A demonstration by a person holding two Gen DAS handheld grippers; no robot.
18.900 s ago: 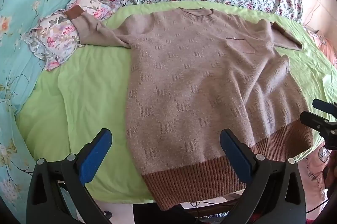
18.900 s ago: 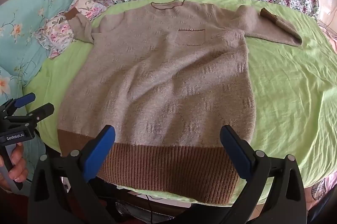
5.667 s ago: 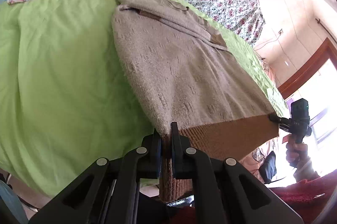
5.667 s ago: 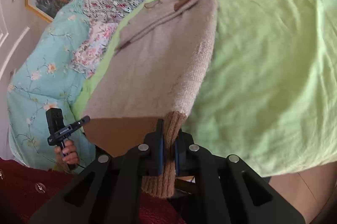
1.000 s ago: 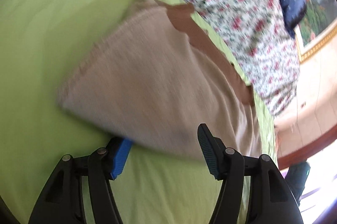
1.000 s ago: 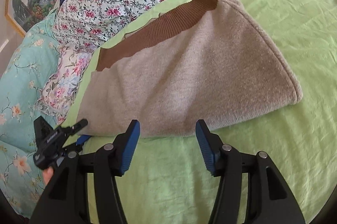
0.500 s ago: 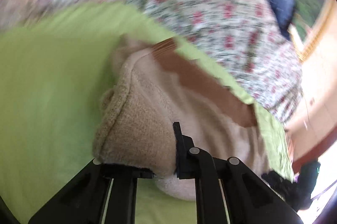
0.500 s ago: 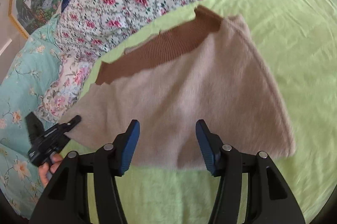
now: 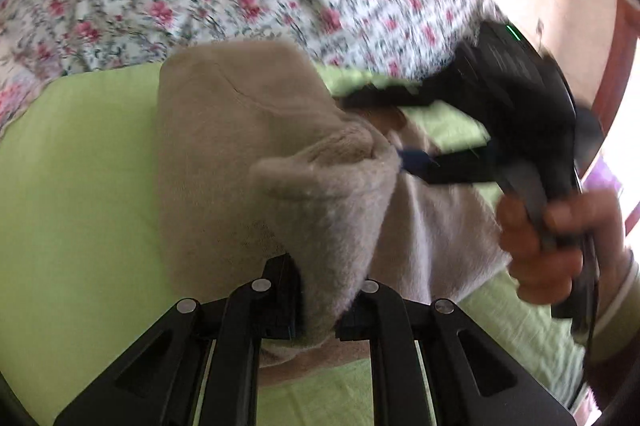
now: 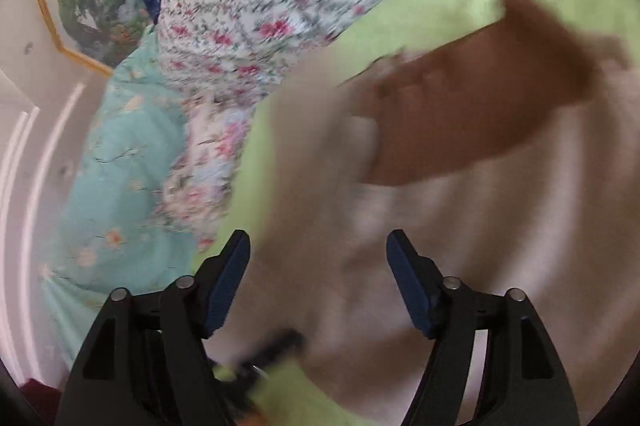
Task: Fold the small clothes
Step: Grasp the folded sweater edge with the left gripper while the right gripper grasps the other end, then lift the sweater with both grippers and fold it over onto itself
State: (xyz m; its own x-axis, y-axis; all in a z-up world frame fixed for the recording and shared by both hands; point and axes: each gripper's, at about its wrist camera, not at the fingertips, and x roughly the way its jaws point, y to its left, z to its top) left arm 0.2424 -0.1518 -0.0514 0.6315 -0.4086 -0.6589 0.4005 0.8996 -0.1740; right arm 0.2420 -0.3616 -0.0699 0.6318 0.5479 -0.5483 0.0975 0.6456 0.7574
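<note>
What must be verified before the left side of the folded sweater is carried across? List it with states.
1. Left gripper has a grip: ok, jaws shut on a thick fold of the folded beige knit sweater.
2. Right gripper is ready: ok, jaws open, spanning the sweater and gripping nothing.
3. Path clear: not ok, in the left wrist view the right gripper sits beside the lifted fold.
4. Dark brown ribbed hem lies flat: cannot tell, blurred.
5. Green bedsheet is not caught in the jaws: cannot tell.
</note>
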